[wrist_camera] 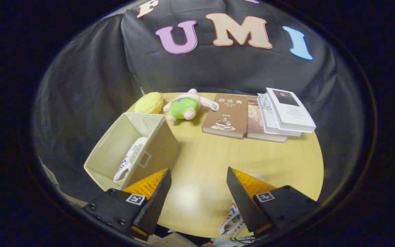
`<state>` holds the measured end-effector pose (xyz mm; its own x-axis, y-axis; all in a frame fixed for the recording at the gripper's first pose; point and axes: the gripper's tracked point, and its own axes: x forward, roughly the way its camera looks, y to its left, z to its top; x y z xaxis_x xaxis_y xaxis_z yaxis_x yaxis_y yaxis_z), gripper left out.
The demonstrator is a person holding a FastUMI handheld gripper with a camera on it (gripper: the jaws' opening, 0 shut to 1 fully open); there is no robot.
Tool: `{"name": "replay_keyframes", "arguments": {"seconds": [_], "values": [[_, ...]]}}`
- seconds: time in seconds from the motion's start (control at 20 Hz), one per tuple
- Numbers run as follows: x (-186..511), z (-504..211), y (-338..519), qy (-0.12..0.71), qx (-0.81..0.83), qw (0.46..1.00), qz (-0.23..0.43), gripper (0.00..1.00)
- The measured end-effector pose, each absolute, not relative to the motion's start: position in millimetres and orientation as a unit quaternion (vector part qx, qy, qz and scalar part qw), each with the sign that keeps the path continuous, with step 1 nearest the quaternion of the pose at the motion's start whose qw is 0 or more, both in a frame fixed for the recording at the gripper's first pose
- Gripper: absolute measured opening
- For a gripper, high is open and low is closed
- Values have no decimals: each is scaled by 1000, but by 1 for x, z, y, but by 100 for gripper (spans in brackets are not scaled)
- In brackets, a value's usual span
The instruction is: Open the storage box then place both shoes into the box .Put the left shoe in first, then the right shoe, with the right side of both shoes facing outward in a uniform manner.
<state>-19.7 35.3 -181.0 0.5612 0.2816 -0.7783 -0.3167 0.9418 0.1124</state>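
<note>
Gripper view: my fingers (199,192) spread wide, holding nothing | box (156,151) open on desk (218,161), one shoe (130,159) inside | second shoe (232,221) under right finger | risk: I grab it off-centre, it twists and lands facing the wrong way, or nudges the box.

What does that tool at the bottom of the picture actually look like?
The hand-held gripper has two wedge-shaped fingers with ribbed inner faces. Each sits on a black blocky mount bearing a small square black-and-white marker; bolt heads dot the left mount. The fingers stand apart, open, over the round wooden table.
</note>
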Motion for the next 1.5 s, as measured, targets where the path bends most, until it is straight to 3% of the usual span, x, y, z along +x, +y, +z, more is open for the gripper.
{"name": "replay_keyframes", "arguments": {"seconds": [0.6, 1.15, 1.5], "values": [[-57, -272, -98, 518, -81, 842, 130, 100], [-91, -335, -103, 604, -76, 774, 172, 99], [-104, -340, -96, 654, 38, 741, 148, 46]]}}
